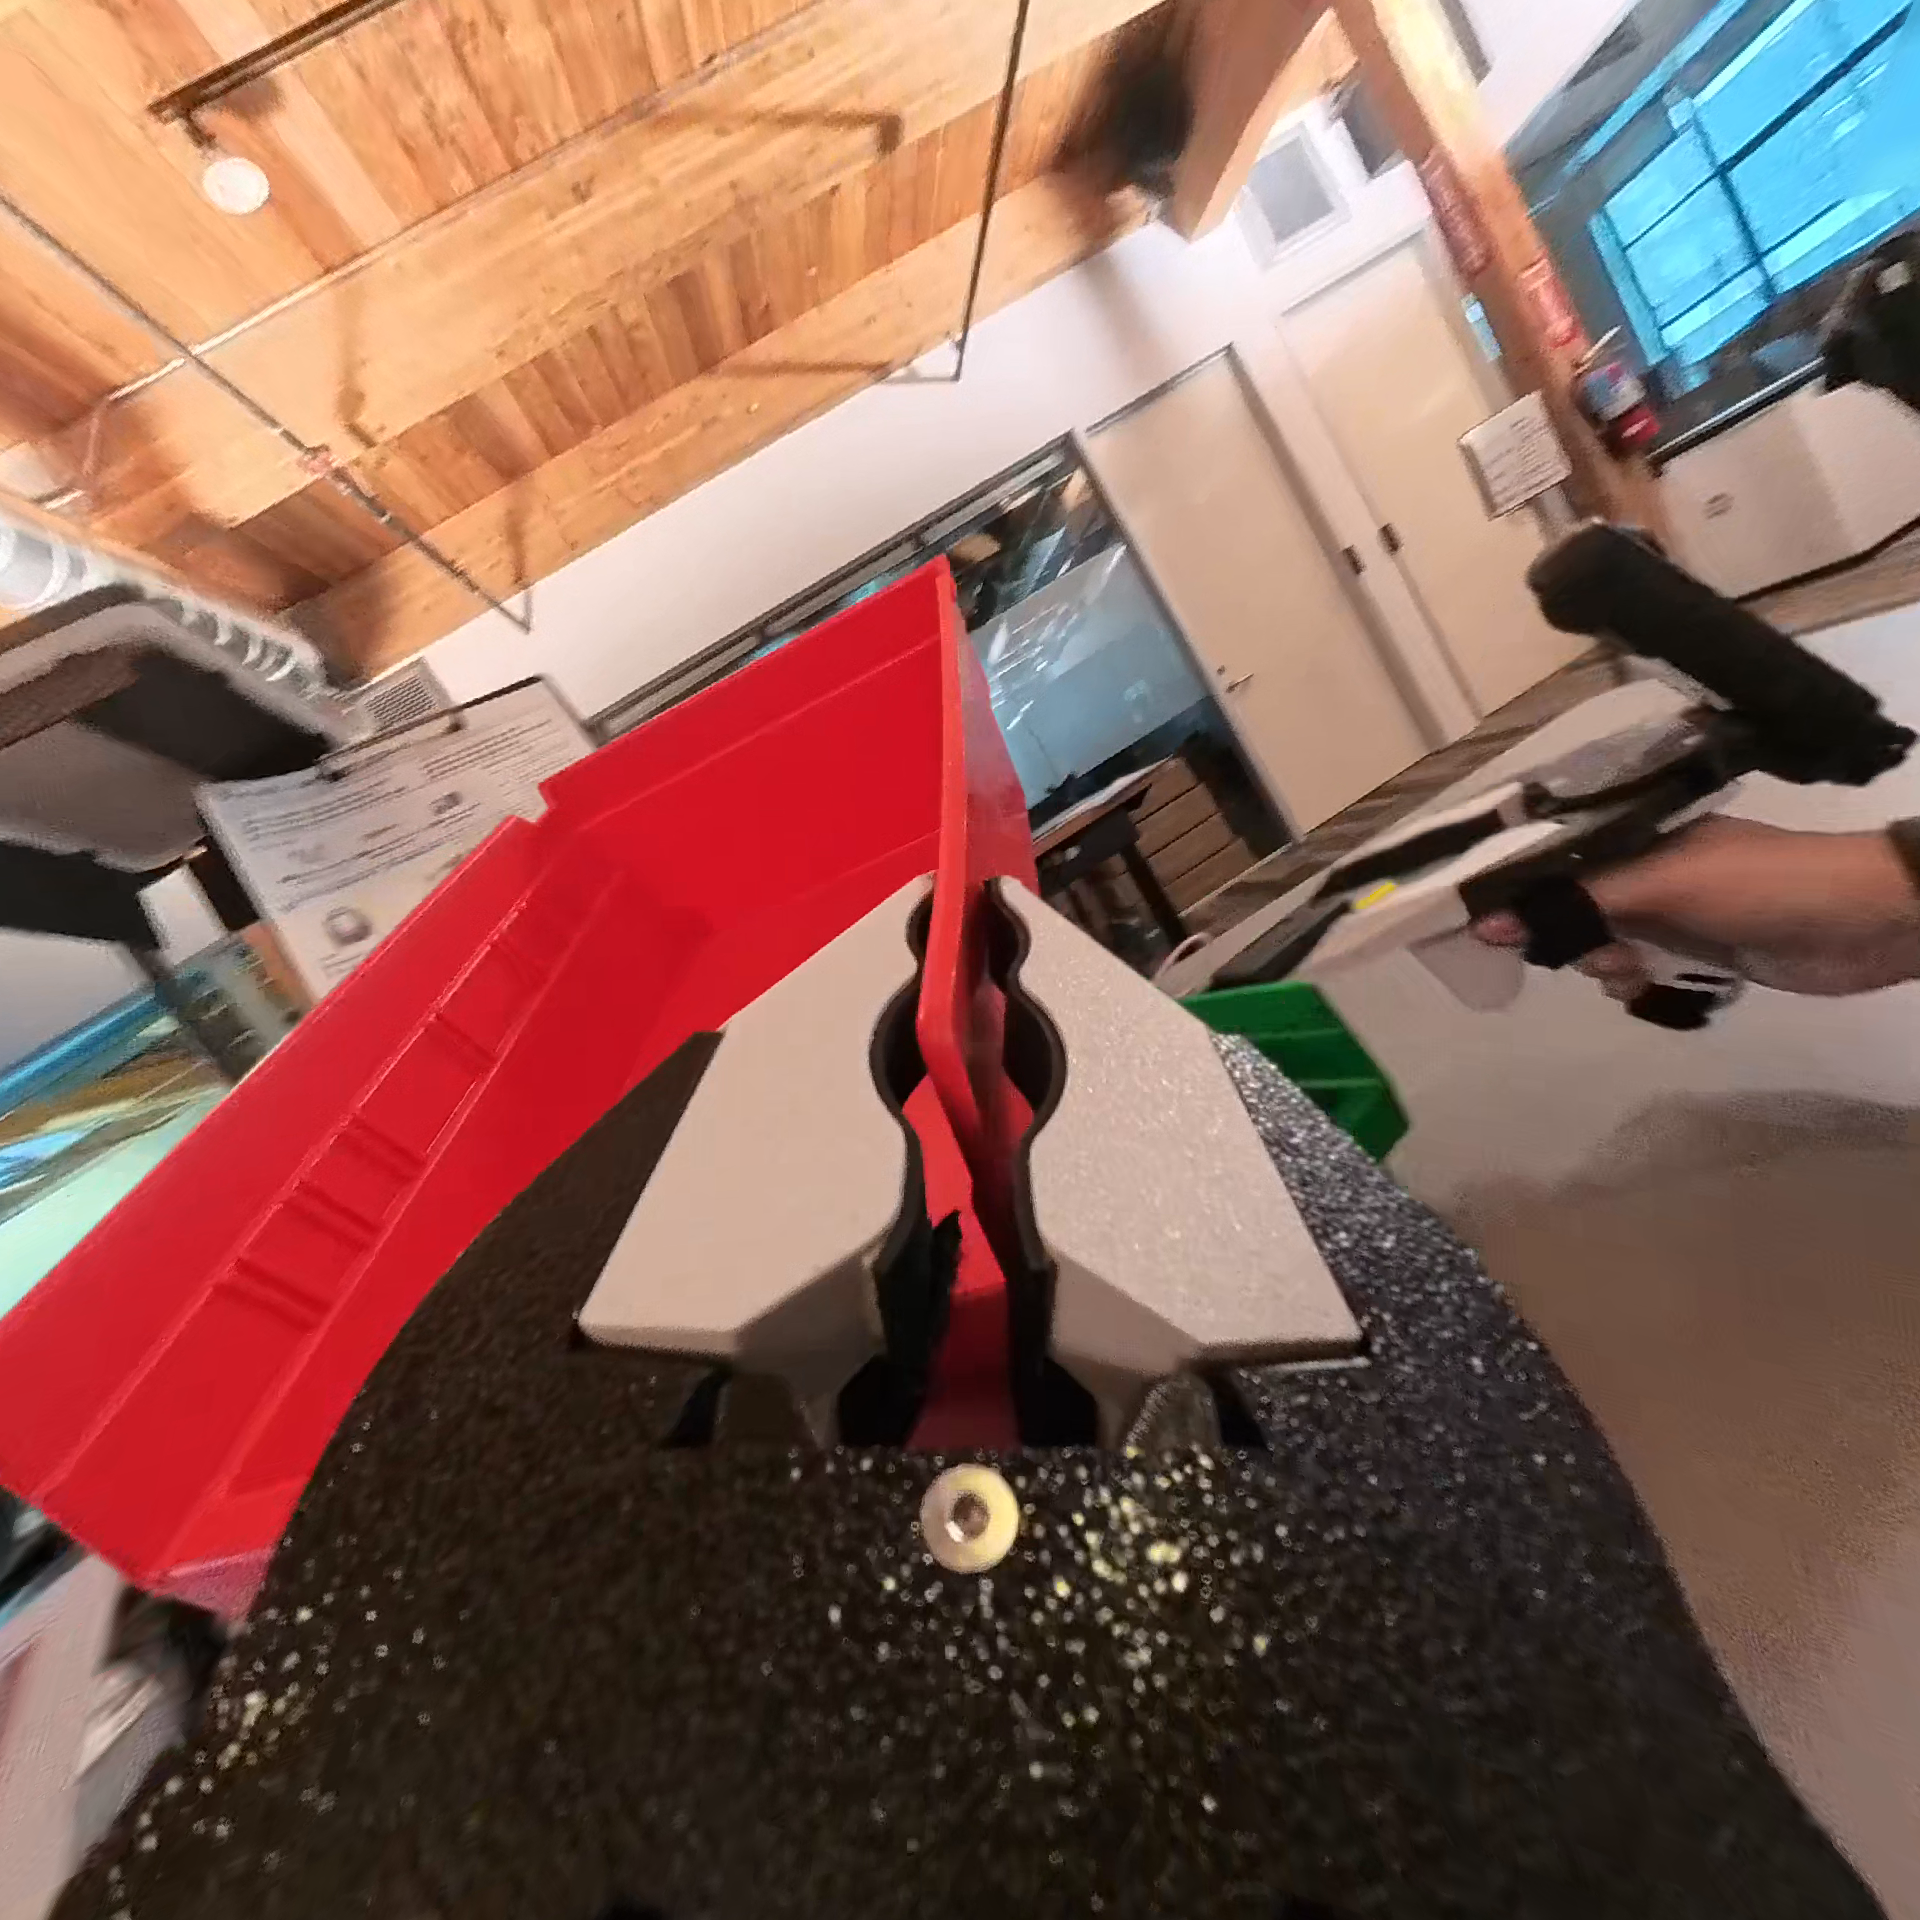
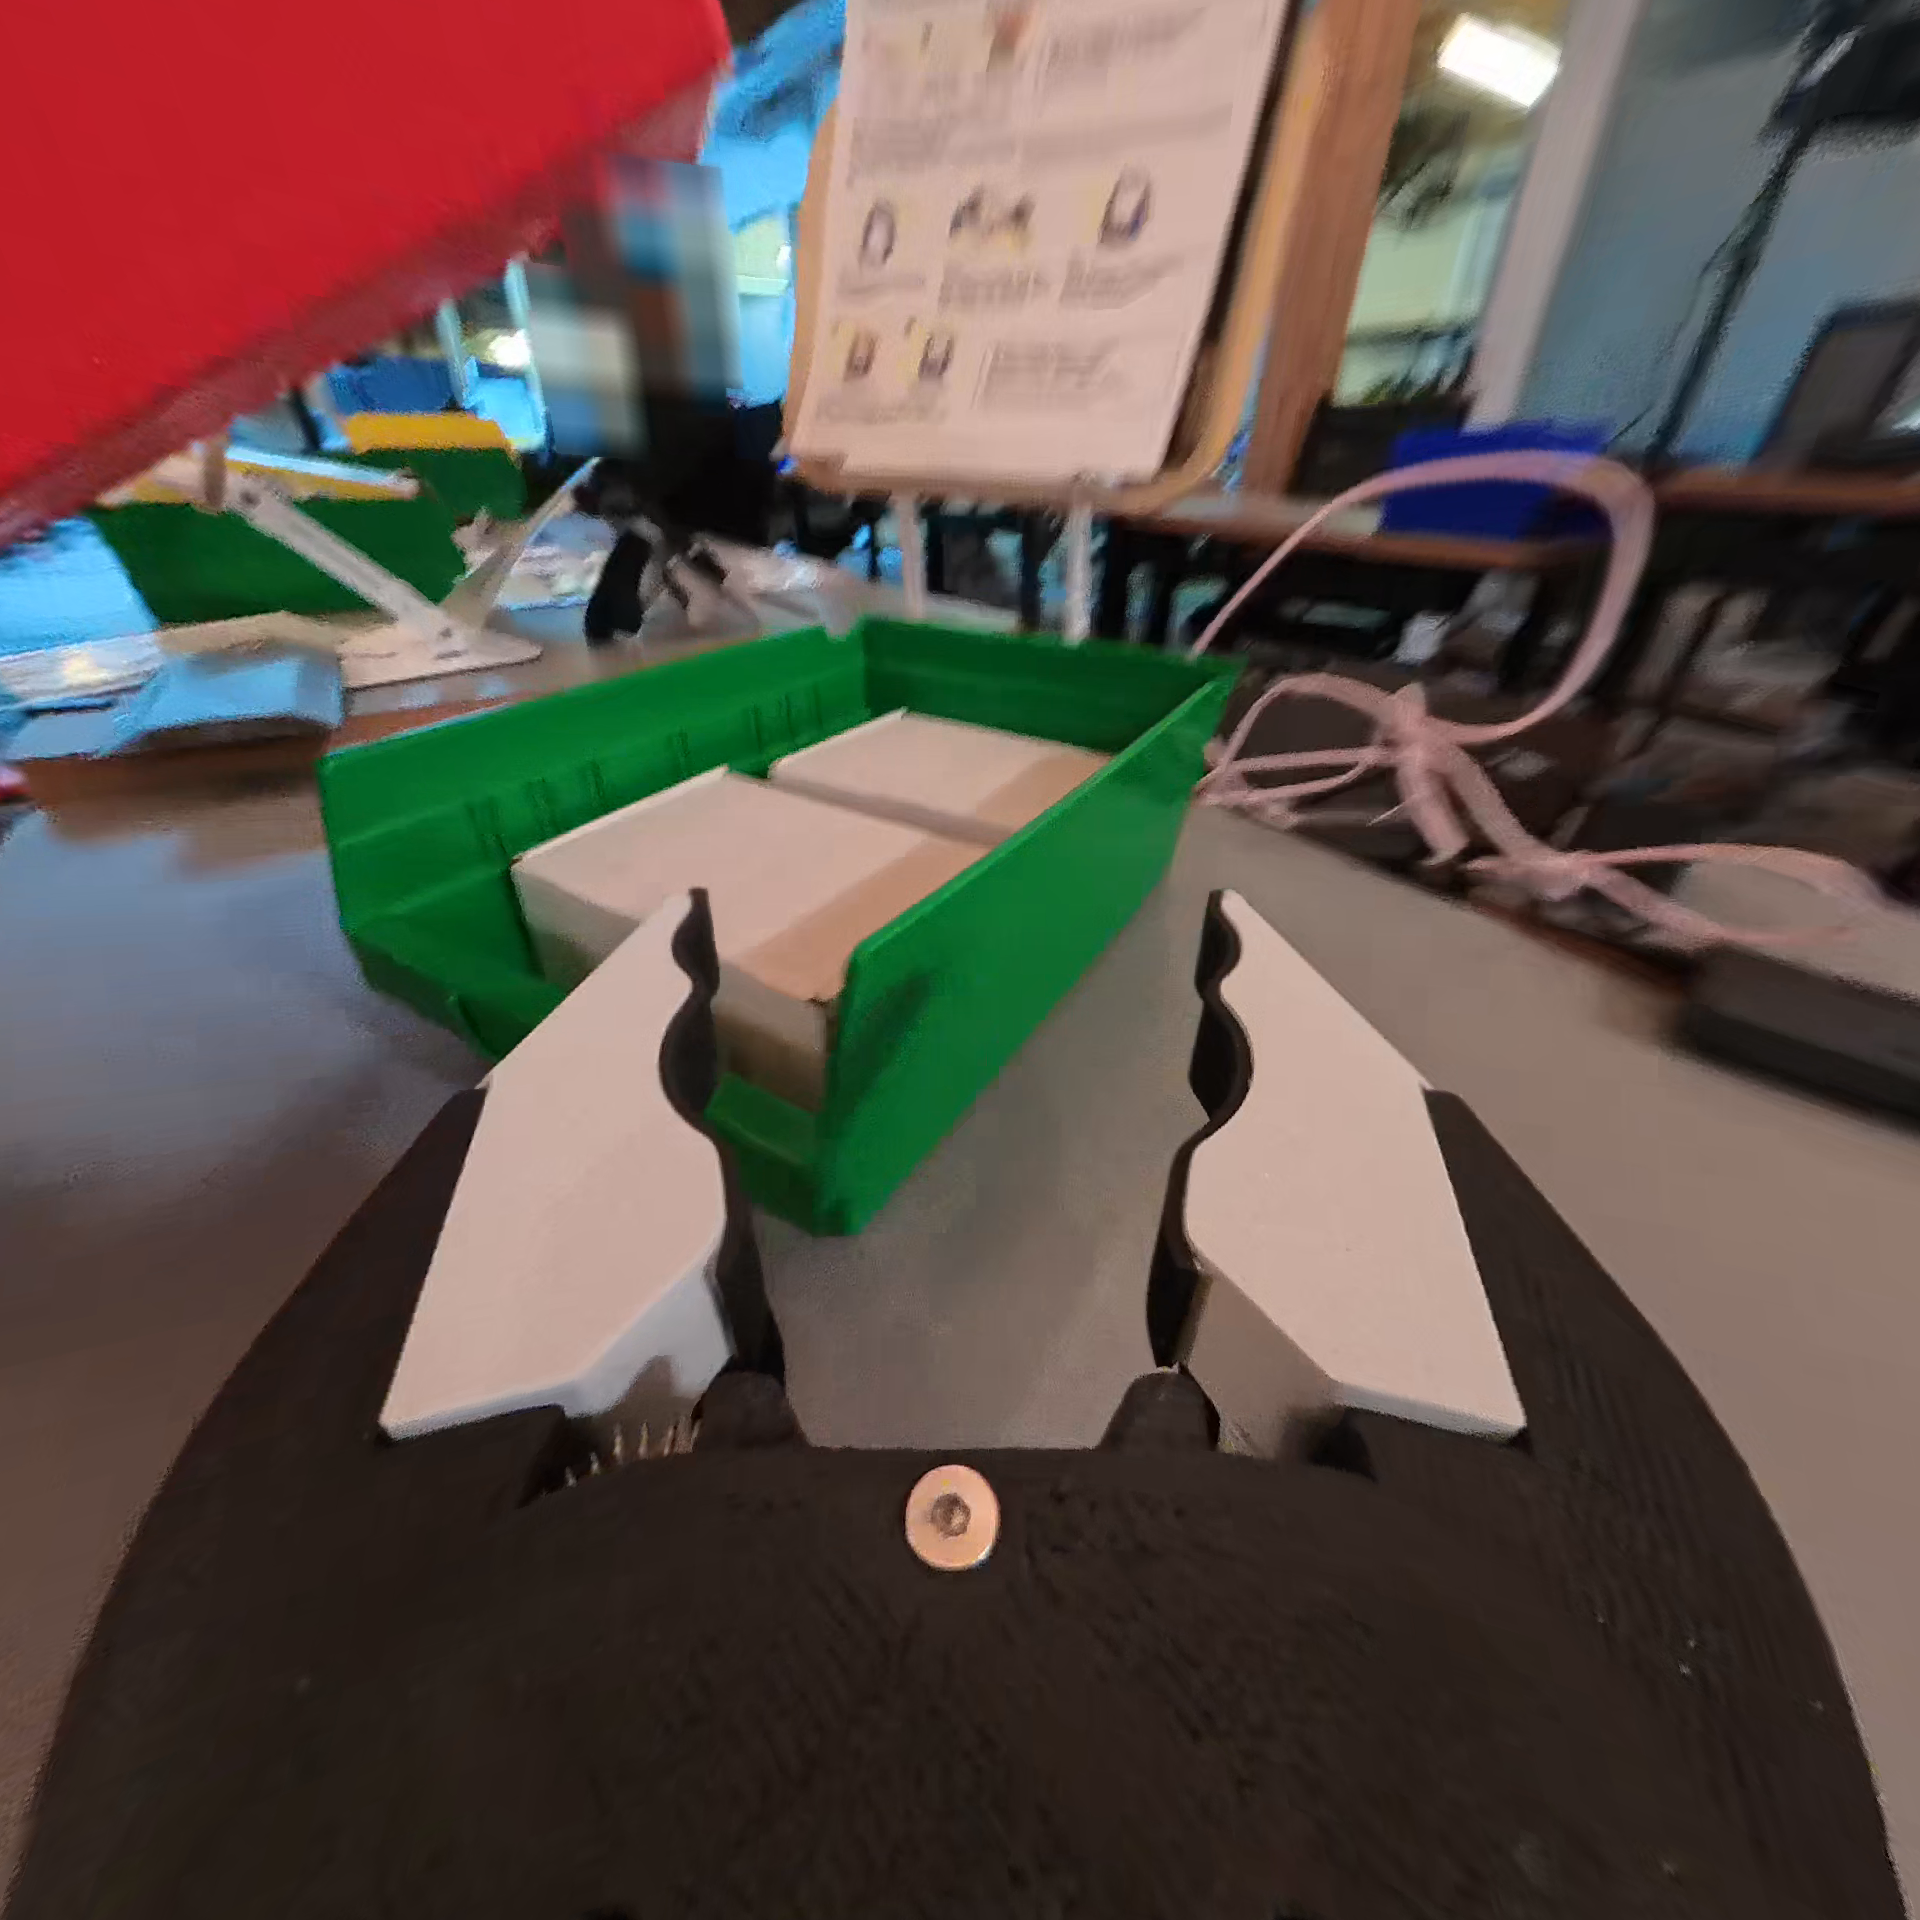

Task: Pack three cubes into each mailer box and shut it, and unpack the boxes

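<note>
1. Right now I judge I'm between steps: the left gripper [image 1: 961, 997] has a red bin [image 1: 582, 935] lifted and tilted up toward the ceiling, so it fills the centre-left of the left wrist view. Whether it's being emptied or just moved aside I cannot tell; no cubes show in either view.
2. The left fingers [image 1: 810, 1091] are closed tight on the red bin's thin side wall, with the pads pressing it from both sides.
3. The right gripper [image 2: 961, 997] is wide open and holds nothing. Bare table [image 2: 987, 1299] shows between its fingers [image 2: 582, 1143], and the green bin's near corner stands just ahead of the left fingertip, though I can't tell if they touch.
4. The green bin [image 2: 977, 997] sits mid-frame in the right wrist view, with two closed mailer boxes [image 2: 748, 862] lying end to end inside it.
5. Next, I reckon, the right gripper must move forward over the near box and close across its sides to lift it out, clearing the green wall.
</note>
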`<state>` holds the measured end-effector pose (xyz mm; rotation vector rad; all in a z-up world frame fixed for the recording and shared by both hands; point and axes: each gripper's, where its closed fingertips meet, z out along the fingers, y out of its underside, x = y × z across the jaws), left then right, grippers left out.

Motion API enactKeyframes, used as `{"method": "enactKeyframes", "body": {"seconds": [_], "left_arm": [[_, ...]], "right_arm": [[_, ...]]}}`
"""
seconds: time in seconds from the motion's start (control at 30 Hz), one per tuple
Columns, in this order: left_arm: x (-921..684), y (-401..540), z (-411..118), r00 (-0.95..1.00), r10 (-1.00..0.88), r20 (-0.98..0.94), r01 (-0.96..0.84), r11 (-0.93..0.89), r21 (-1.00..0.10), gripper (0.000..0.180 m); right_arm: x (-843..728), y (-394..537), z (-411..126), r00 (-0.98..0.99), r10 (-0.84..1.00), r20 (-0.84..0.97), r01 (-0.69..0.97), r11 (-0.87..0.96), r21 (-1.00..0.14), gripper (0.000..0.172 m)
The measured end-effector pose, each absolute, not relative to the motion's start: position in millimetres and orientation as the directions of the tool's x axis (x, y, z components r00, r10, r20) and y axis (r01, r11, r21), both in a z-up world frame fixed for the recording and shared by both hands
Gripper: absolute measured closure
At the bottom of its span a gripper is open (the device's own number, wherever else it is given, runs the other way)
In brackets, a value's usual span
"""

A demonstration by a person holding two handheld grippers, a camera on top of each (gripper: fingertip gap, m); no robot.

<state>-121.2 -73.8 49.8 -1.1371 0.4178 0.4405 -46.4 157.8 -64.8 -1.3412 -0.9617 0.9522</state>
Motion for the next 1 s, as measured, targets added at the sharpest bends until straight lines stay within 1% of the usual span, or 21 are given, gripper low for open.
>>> {"method": "enactKeyframes", "body": {"seconds": [0.1,0.17,0.2,0.23,0.27,0.33,0.4,0.47,0.57,0.6,0.73,0.87,0.97,1.0], "left_arm": [[-82.1,-63.0,48.2,0.846,0.010,-0.533,-0.489,0.413,-0.768,0.177],[-53.1,-54.7,46.0,0.843,-0.079,-0.531,-0.445,0.451,-0.774,0.177],[-38.0,-50.4,44.5,0.838,-0.126,-0.530,-0.421,0.469,-0.777,0.177],[-22.4,-45.9,42.6,0.830,-0.174,-0.530,-0.397,0.484,-0.780,0.177],[-6.4,-40.7,40.2,0.818,-0.222,-0.531,-0.374,0.496,-0.784,0.177],[26.4,-28.0,34.8,0.781,-0.311,-0.541,-0.343,0.511,-0.788,0.177],[59.4,-11.3,28.4,0.737,-0.396,-0.548,-0.313,0.519,-0.796,0.177],[91.6,8.4,21.5,0.694,-0.482,-0.534,-0.277,0.506,-0.817,0.177],[139.2,42.2,0.9,0.617,-0.589,-0.523,-0.265,0.470,-0.842,0.176],[154.5,54.1,-8.5,0.592,-0.616,-0.519,-0.271,0.454,-0.848,0.176],[207.9,98.9,-45.1,0.536,-0.699,-0.473,-0.310,0.358,-0.880,0.175],[245.9,130.5,-76.2,0.575,-0.713,-0.401,-0.331,0.245,-0.911,0.175],[259.8,141.4,-87.0,0.612,-0.647,-0.455,-0.375,0.269,-0.887,0.174],[261.5,145.0,-89.0,0.627,-0.633,-0.454,-0.372,0.268,-0.889,0.172]], "right_arm": [[27.4,180.8,-24.2,0.515,0.849,0.119,-0.094,0.194,-0.976,0.080],[100.5,200.5,-6.1,0.687,0.699,0.197,-0.089,0.350,-0.933,0.081],[145.0,211.2,-0.4,0.789,0.560,0.251,-0.034,0.448,-0.893,0.083],[191.2,219.3,3.6,0.870,0.390,0.302,0.055,0.531,-0.846,0.085],[233.3,223.3,5.5,0.907,0.225,0.356,0.169,0.580,-0.797,0.088],[302.9,227.4,4.0,0.895,-0.019,0.445,0.375,0.571,-0.730,0.090],[360.1,230.4,-4.5,0.875,-0.131,0.465,0.464,0.498,-0.733,0.091],[409.1,230.8,-12.3,0.892,-0.193,0.409,0.452,0.436,-0.779,0.094],[461.9,229.6,-18.2,0.942,-0.267,0.204,0.303,0.407,-0.862,0.103],[469.1,231.1,-21.4,0.944,-0.280,0.173,0.277,0.395,-0.876,0.104],[464.7,236.3,-27.0,0.935,-0.277,0.220,0.315,0.363,-0.877,0.114],[465.3,234.2,-24.1,0.939,-0.276,0.207,0.305,0.383,-0.872,0.115],[461.4,232.8,-21.8,0.938,-0.268,0.219,0.314,0.392,-0.865,0.115],[458.3,232.3,-21.4,0.938,-0.260,0.231,0.321,0.393,-0.862,0.117]]}}
